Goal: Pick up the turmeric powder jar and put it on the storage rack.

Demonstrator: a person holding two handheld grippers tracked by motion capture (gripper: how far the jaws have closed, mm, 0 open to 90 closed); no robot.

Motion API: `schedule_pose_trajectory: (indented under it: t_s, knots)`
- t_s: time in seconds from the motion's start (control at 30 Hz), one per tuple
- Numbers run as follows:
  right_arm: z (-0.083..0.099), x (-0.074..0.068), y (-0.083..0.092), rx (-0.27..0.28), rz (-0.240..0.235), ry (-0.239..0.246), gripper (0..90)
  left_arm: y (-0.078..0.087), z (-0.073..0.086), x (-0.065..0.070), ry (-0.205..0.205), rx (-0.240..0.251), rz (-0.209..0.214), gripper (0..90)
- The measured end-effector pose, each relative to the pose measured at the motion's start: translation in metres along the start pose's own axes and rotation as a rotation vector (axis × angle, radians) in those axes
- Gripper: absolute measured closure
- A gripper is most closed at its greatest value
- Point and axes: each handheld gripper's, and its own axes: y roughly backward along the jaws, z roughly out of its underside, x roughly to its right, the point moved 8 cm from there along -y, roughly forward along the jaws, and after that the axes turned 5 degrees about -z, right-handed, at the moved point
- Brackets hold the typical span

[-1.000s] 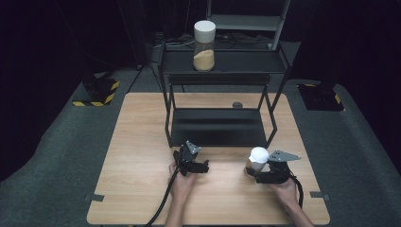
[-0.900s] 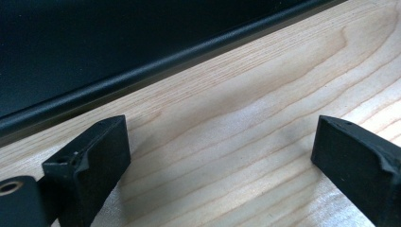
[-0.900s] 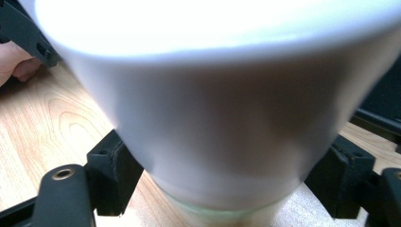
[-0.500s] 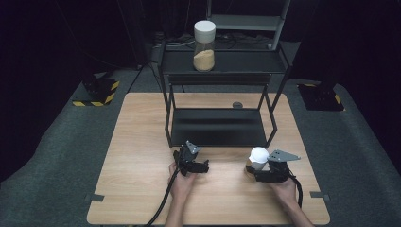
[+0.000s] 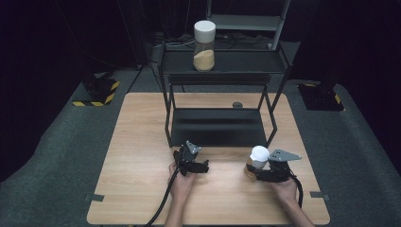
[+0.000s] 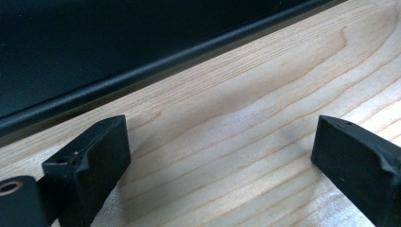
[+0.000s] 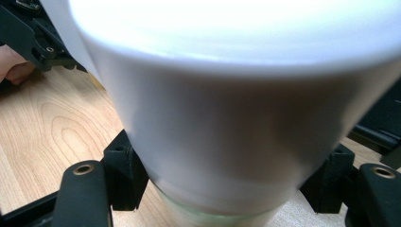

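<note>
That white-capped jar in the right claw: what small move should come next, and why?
Probably lift it straight up. The right gripper is shut on the white-capped jar, which stands low on the table before the black rack; the left gripper is open.

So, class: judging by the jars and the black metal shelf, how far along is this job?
Done: one white-lidded glass jar of tan powder stands on the black metal shelf. In hand: the right gripper has just closed on a second white-lidded jar on the wooden table. Left: probably shelving it; the left gripper is open.
</note>
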Motion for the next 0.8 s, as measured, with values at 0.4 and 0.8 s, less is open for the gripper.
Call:
schedule_pose_trajectory:
  t_s: [0.4,0.8]
  knots:
    - [-0.016,0.008,0.011,0.022,-0.012,0.001,30.2,0.000,0.000,0.000,-0.002,-0.001,0.000,5.4]
    - [-0.037,0.015,0.019,0.042,-0.014,0.001,30.2,0.000,0.000,0.000,-0.003,-0.002,0.000,5.3]
